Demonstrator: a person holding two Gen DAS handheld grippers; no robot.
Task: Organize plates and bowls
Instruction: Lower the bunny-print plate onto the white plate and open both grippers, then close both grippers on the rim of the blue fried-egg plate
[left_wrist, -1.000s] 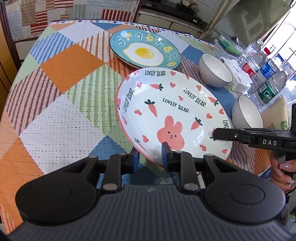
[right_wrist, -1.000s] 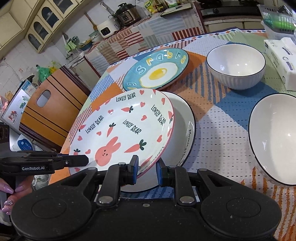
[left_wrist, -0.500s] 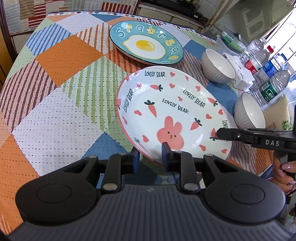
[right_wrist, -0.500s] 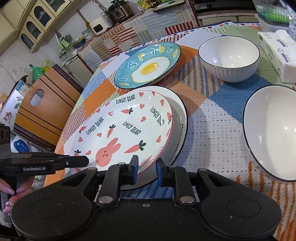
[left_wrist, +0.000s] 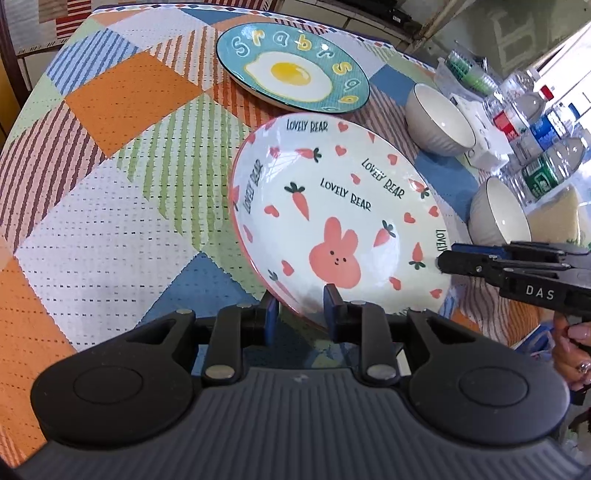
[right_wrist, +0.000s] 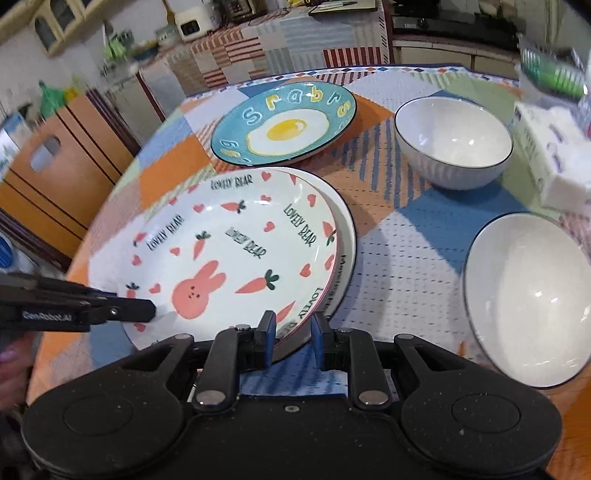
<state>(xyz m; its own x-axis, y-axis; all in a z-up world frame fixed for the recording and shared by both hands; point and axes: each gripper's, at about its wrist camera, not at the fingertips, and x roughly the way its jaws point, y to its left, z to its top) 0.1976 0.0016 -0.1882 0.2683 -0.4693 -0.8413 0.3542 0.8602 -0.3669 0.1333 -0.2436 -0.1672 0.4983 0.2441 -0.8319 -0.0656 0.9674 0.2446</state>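
Two hand-held grippers carry one dish between them: the left hand-held gripper (left_wrist: 298, 308) is clenched on the near rim of the bunny plate (left_wrist: 332, 221), and the right hand-held gripper (right_wrist: 292, 332) is clenched on the rim at the opposite side, so each shows in the other's view as a black arm reaching in from the edge. The bunny plate hangs tilted just over a white plate (right_wrist: 343, 236) with a dark rim line that lies flat on the bench (left_wrist: 110, 177); whether the two already touch at the far side cannot be told. The step in hand looks like stacking the bunny plate onto the white one. The next move probably calls for levelling it, centring it over the lower plate, lowering until it seats, and only then letting both grips go together, since an uneven release could let it slide off. The bunny plate is glossy, shallow, cream with a pink rim, printed with a pink rabbit, carrots, hearts and "LOVELY BEAR". A blue egg plate (right_wrist: 284, 127) and two white bowls (right_wrist: 454, 142) wait apart on the patchwork cloth.
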